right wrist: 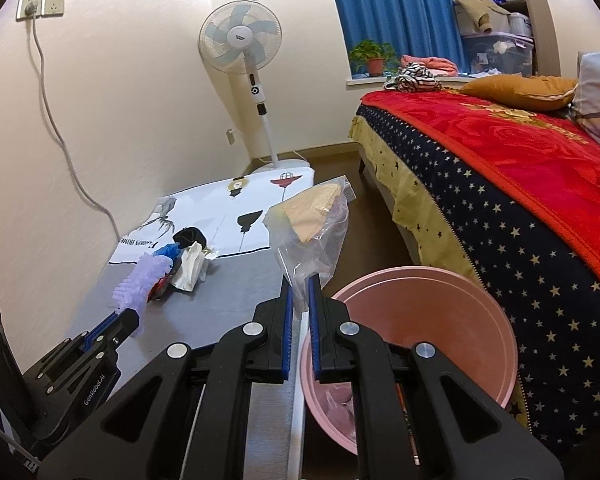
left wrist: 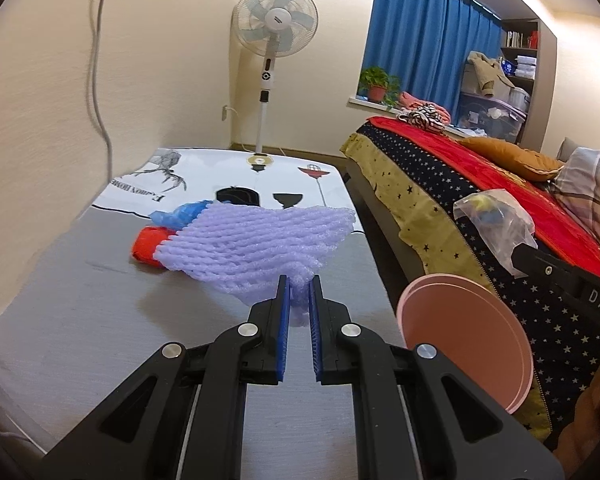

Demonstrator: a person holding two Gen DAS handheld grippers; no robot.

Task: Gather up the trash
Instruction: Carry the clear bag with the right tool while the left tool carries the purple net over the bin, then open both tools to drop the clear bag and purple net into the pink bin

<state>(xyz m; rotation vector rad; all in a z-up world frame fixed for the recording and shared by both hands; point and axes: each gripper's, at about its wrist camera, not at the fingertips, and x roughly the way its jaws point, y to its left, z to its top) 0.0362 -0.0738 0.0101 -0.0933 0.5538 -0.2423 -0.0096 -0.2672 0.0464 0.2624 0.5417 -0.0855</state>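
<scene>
My left gripper (left wrist: 299,280) is shut on a purple foam fruit net (left wrist: 256,240) and holds it above the grey table (left wrist: 80,320); it also shows at the left of the right wrist view (right wrist: 126,318). My right gripper (right wrist: 299,280) is shut on a clear plastic bag (right wrist: 312,236) with yellowish paper inside, at the table's right edge. That bag shows in the left wrist view (left wrist: 494,228). A pink bin (right wrist: 432,320) stands on the floor beside the table, just right of the right gripper. Red, blue and white trash (right wrist: 188,264) lies on the table.
A bed (right wrist: 520,200) with a red and starred cover stands right of the bin. A standing fan (right wrist: 244,52) is in the far corner. A printed white cloth (left wrist: 228,184) covers the table's far end. A cable (right wrist: 60,140) hangs on the left wall.
</scene>
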